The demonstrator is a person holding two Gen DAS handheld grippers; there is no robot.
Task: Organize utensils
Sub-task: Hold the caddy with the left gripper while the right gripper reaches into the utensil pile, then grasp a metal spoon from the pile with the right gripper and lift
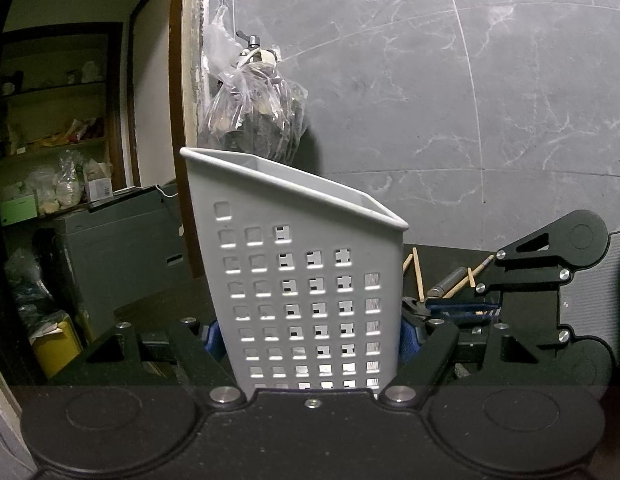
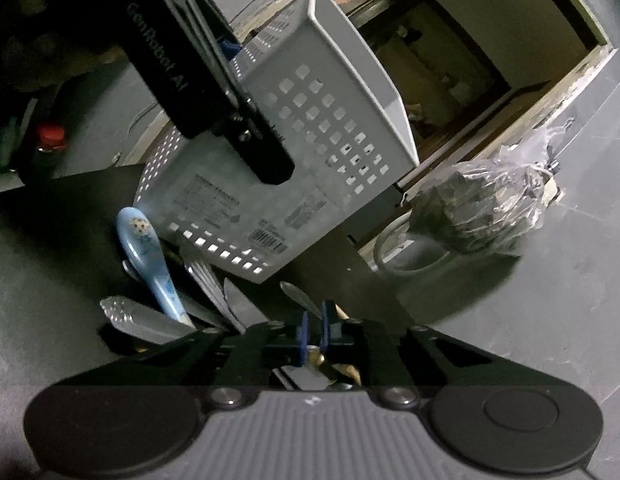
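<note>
A grey perforated utensil holder (image 1: pixel 310 260) stands between my left gripper's (image 1: pixel 311 336) blue pads, which press on its two sides; the holder looks empty from above. In the right wrist view the holder (image 2: pixel 310 140) is seen tilted, its labelled bottom showing, with a left finger (image 2: pixel 266 152) across it. My right gripper (image 2: pixel 315 328) is shut on a thin silver utensil (image 2: pixel 296 294) over a pile of cutlery: a blue ceramic spoon (image 2: pixel 142 248), a fork (image 2: pixel 206 280) and other metal pieces. The left wrist view shows the right gripper (image 1: pixel 461 308) low beside wooden chopsticks (image 1: pixel 418 276).
A dark counter (image 2: pixel 349 248) bears the cutlery. A clear plastic bag (image 1: pixel 254 108) hangs from a tap on the grey marble wall (image 1: pixel 469 100). A bottle with a red cap (image 2: pixel 50 136) stands at the left. A doorway with cluttered shelves (image 1: pixel 50 140) lies beyond.
</note>
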